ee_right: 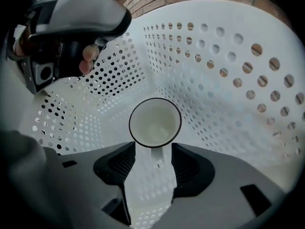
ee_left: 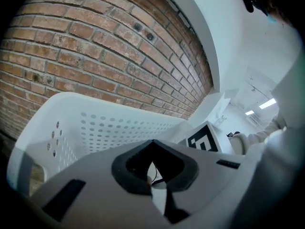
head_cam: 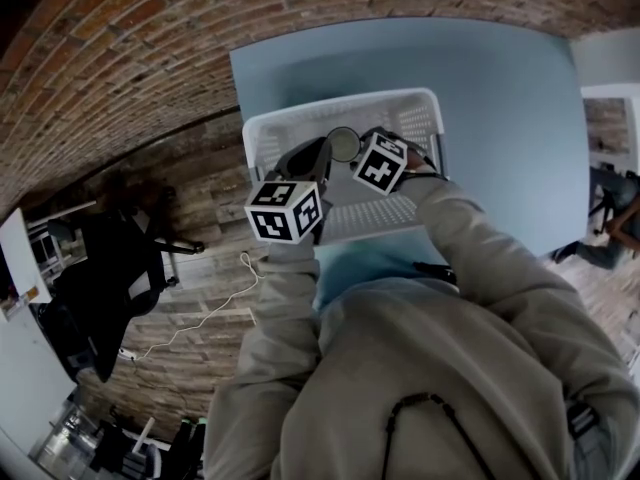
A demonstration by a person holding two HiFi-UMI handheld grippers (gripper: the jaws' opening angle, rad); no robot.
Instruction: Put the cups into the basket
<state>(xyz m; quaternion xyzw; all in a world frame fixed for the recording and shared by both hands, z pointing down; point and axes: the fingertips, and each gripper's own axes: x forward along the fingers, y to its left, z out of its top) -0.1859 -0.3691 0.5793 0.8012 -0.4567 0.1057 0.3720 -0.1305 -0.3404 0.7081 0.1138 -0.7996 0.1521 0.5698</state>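
A white cup (ee_right: 155, 123) with a dark rim lies inside the white perforated basket (ee_right: 228, 80), mouth toward the right gripper view's camera. My right gripper (ee_right: 153, 151) is open; the cup's handle sits between its jaws with gaps on both sides. In the head view both grippers hang over the basket (head_cam: 340, 106), with the cup (head_cam: 343, 144) just past the right gripper (head_cam: 357, 151). My left gripper (head_cam: 312, 160) hovers to its left, above the basket's left part. In its own view the left gripper (ee_left: 152, 175) has its pads together with nothing between them, facing the basket wall (ee_left: 95, 123).
The basket stands on a blue table (head_cam: 500, 118) against a brick wall (head_cam: 120, 38). A wooden floor with a cable and a dark chair (head_cam: 110, 278) lies to the left. The left gripper's body (ee_right: 71, 27) hangs close at the upper left of the right gripper view.
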